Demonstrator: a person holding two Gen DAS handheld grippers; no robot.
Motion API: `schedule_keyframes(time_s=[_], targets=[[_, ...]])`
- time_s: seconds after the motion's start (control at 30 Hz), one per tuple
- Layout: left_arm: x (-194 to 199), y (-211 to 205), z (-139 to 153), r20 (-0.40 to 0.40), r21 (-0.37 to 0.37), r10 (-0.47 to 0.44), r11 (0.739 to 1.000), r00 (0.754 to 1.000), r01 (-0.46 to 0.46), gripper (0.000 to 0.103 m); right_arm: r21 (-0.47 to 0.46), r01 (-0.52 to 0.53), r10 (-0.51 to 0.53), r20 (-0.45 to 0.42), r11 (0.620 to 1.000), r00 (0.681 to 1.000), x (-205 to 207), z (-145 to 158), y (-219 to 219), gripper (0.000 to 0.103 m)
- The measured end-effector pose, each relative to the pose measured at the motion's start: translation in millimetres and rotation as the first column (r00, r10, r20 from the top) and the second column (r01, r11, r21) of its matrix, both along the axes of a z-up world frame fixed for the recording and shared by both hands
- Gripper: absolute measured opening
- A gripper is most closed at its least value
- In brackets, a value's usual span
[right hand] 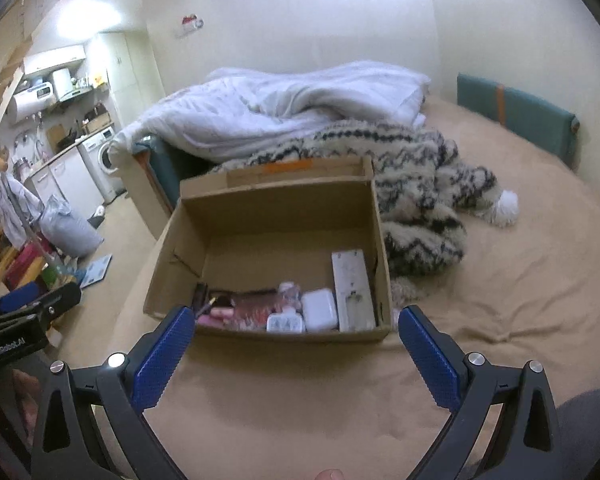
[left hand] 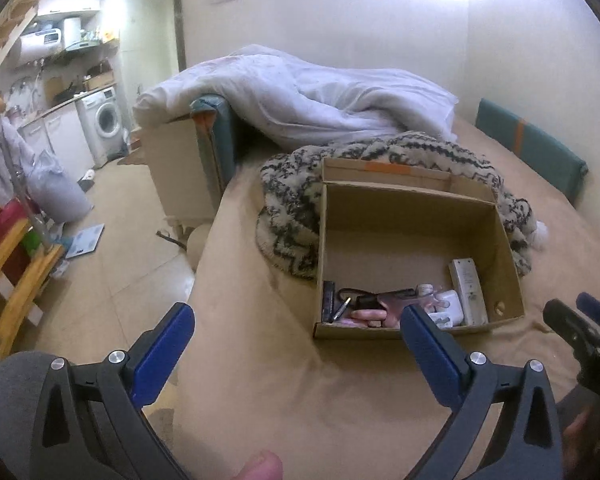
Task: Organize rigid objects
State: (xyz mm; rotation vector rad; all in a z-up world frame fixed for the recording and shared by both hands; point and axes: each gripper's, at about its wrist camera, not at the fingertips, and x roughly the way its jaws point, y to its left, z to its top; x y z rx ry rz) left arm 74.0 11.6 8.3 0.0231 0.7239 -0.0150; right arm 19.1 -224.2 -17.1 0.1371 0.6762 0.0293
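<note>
An open cardboard box (left hand: 416,216) (right hand: 260,216) sits on the tan bed sheet. Along its near wall lie a long white remote (left hand: 468,296) (right hand: 352,292), a white charger (right hand: 319,310), a small white case (right hand: 286,323), pink items (right hand: 252,308) and a black cable (left hand: 364,300). My left gripper (left hand: 298,332) hangs above the sheet just in front of the box's left corner, jaws wide open with nothing between them. My right gripper (right hand: 296,336) hovers in front of the box's near wall, open and holding nothing. The other gripper shows at the right edge of the left wrist view and the left edge of the right wrist view.
A black-and-cream fuzzy blanket (left hand: 296,196) (right hand: 420,184) lies behind and beside the box, a white duvet (left hand: 300,96) farther back. A teal cushion (right hand: 516,116) leans on the wall. Left of the bed are floor, a washing machine (left hand: 104,120), a wooden rack (left hand: 8,280) and clutter.
</note>
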Motion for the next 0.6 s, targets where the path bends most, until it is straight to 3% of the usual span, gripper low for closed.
schedule_keyframes(time_s=[0.17,0.3,0.6], targets=[[0,-9,-7,-0.029,0.001,-0.034,0.999,0.999,0.034,0.103,-0.006,-0.007,0.006,-0.026,1.000,1.000,3,-5,1,0.103],[-1,-16,-10,-0.027,0.049,-0.037,0.998,0.999,0.038,0.103,0.006,0.000,0.000,-0.023,1.000,1.000,2,-4,0,0.103],[-3,-15,-9,-0.024,0.029,-0.041,0.999,0.999,0.042,0.103,0.007,0.002,-0.002,-0.032,1.000,0.999,2,-5,-1,0.103]])
